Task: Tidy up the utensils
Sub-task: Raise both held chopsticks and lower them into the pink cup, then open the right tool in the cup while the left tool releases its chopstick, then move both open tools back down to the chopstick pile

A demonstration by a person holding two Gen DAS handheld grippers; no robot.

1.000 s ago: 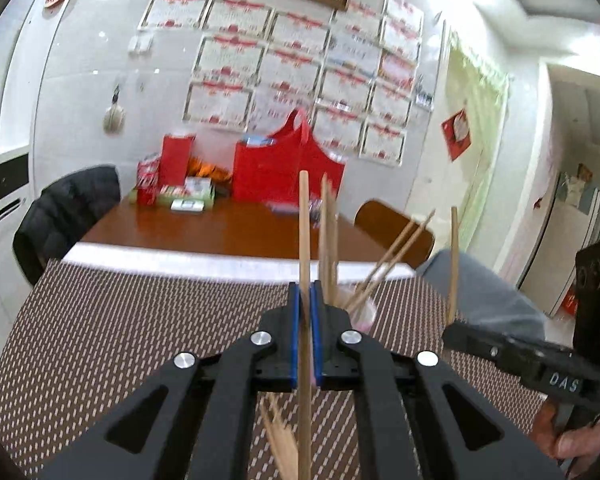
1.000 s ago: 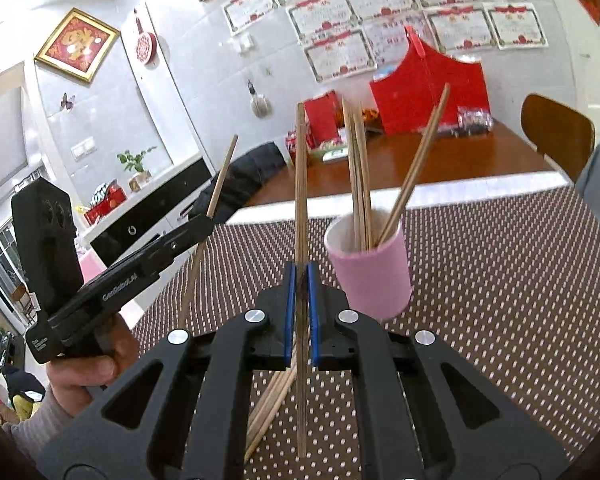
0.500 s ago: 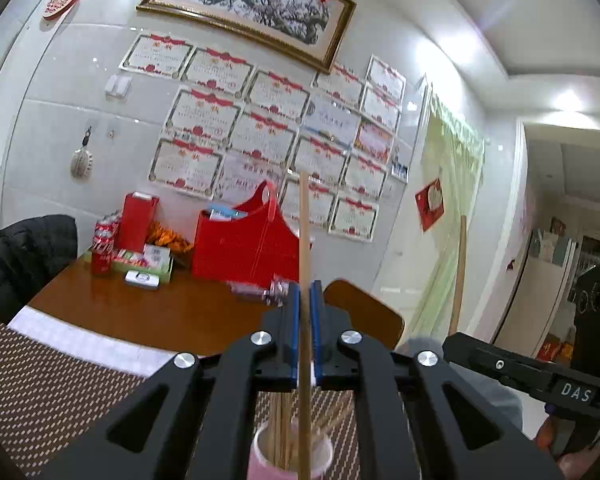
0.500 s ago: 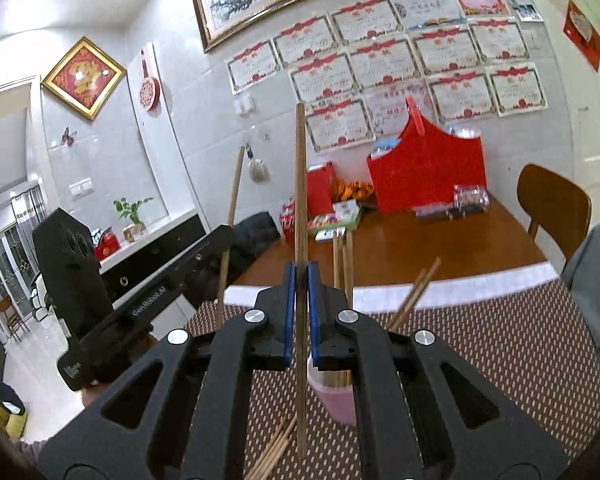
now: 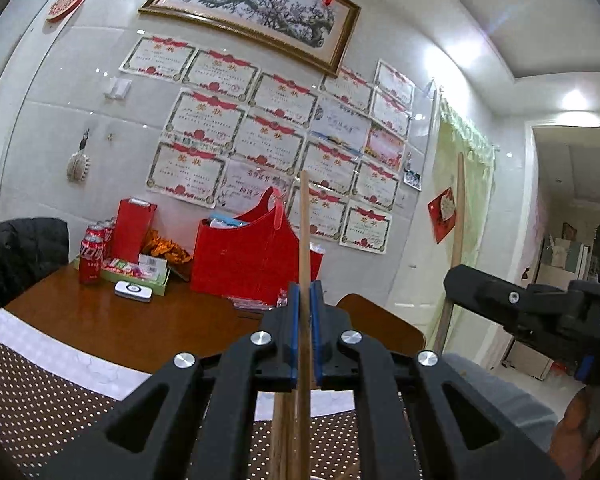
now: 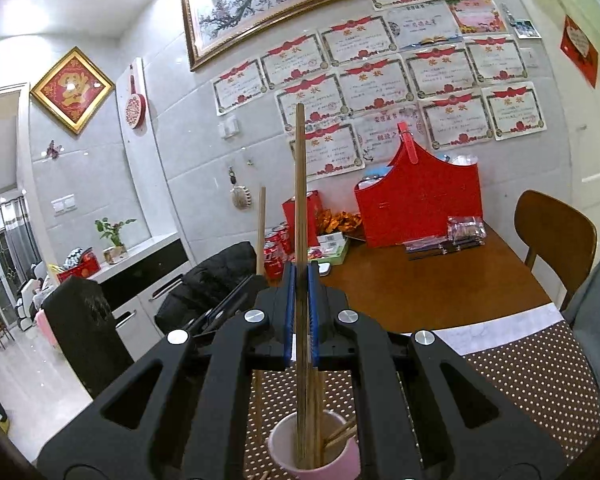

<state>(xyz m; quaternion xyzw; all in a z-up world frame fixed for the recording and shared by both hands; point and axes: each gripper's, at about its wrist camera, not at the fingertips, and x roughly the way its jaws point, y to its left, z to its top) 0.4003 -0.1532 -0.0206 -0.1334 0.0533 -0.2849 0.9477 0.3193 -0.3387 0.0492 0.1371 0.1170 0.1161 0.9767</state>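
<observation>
While the right gripper (image 6: 299, 312) is clamping one wooden chopstick (image 6: 300, 200) upright, its lower end is standing inside the pink cup (image 6: 314, 452) on the dotted mat (image 6: 540, 376). The left gripper (image 5: 305, 320) is pinching another chopstick (image 5: 304, 232) upright. Behind, the red bag (image 5: 244, 260) is sitting on the brown table (image 5: 140, 328).

A glossy white tiled wall (image 5: 52, 128) is covered with red-bordered paper certificates (image 5: 204, 116) beneath a gold-framed blossom painting (image 5: 256, 12). A brown wooden chair (image 6: 556, 232) is set beside the brown wooden counter (image 6: 420, 284). Bright ceiling light (image 5: 452, 56) is reflected overhead.
</observation>
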